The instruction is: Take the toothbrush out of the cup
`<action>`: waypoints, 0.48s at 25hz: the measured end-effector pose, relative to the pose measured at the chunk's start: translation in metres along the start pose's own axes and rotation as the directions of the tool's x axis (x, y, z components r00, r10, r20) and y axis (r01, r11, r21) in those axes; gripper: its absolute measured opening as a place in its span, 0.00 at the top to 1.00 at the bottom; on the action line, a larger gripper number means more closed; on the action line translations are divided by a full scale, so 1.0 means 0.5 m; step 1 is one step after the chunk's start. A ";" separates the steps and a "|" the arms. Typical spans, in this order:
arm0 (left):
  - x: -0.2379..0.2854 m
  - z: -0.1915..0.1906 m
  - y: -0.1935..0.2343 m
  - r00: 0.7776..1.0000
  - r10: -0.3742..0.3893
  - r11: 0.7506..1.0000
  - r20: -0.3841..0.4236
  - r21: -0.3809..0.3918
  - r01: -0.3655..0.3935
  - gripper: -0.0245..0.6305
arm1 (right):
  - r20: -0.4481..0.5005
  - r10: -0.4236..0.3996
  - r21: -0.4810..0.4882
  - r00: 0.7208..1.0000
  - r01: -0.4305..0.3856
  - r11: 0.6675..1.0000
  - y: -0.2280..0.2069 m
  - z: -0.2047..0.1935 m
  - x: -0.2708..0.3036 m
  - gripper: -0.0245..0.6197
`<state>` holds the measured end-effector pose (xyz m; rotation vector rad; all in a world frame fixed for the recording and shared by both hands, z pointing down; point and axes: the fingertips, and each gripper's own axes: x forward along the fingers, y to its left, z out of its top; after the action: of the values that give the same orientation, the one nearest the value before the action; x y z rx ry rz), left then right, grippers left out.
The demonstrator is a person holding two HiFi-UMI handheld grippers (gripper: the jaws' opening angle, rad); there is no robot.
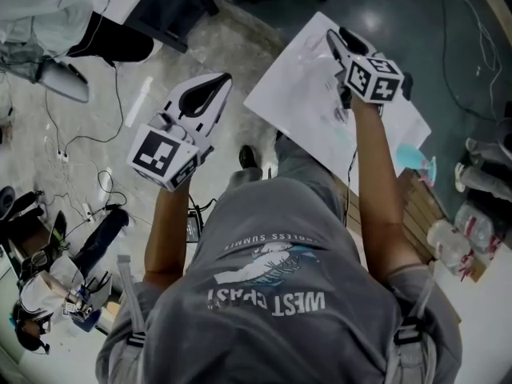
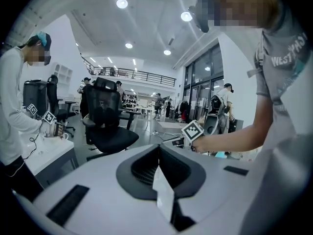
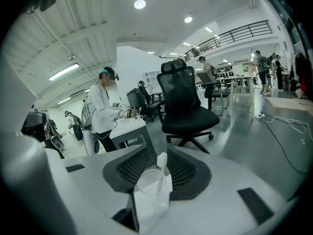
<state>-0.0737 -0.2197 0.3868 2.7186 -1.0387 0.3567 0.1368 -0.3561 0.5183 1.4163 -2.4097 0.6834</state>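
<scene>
We hold the right claw (image 1: 340, 38) low over the white surface (image 1: 288, 110) at the head view's upper right. Its jaws stand apart on either side of the clear cup (image 3: 152, 190) without pinching it, and the toothbrush (image 3: 161, 173) stands inside, bristles up. The left claw (image 1: 224, 80), jaws together and empty, hangs off the surface at centre left, apparently parked out of the way while the right lines up on the brush.
</scene>
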 end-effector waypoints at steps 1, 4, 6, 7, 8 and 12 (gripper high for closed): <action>0.000 -0.002 0.003 1.000 -0.001 1.000 0.004 -0.002 0.001 0.96 | -0.006 0.002 0.002 1.000 -0.002 1.000 -0.001 -0.004 0.008 0.75; 0.000 -0.009 0.014 1.000 0.010 1.000 -0.004 -0.015 -0.010 0.96 | -0.018 0.000 -0.003 1.000 0.000 1.000 -0.002 -0.005 0.026 0.74; 0.000 -0.008 0.020 1.000 0.013 1.000 -0.008 -0.023 -0.013 0.96 | -0.028 -0.003 -0.005 1.000 0.003 1.000 -0.004 -0.008 0.037 0.74; 0.000 -0.008 0.021 1.000 0.011 1.000 -0.006 -0.024 -0.012 0.96 | -0.034 -0.005 -0.004 0.999 0.005 1.000 -0.006 -0.011 0.042 0.74; -0.001 -0.010 0.024 1.000 0.011 1.000 -0.004 -0.026 -0.011 0.96 | -0.040 -0.008 -0.002 0.999 0.008 1.000 -0.008 -0.014 0.047 0.74; -0.004 -0.014 0.041 1.000 0.006 1.000 -0.011 -0.030 -0.007 0.96 | -0.055 -0.017 -0.003 0.998 0.017 1.000 -0.007 -0.015 0.067 0.77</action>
<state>-0.0902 -0.2315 0.3949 2.6849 -1.0419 0.3538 0.1235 -0.3787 0.5405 1.3964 -2.3529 0.7057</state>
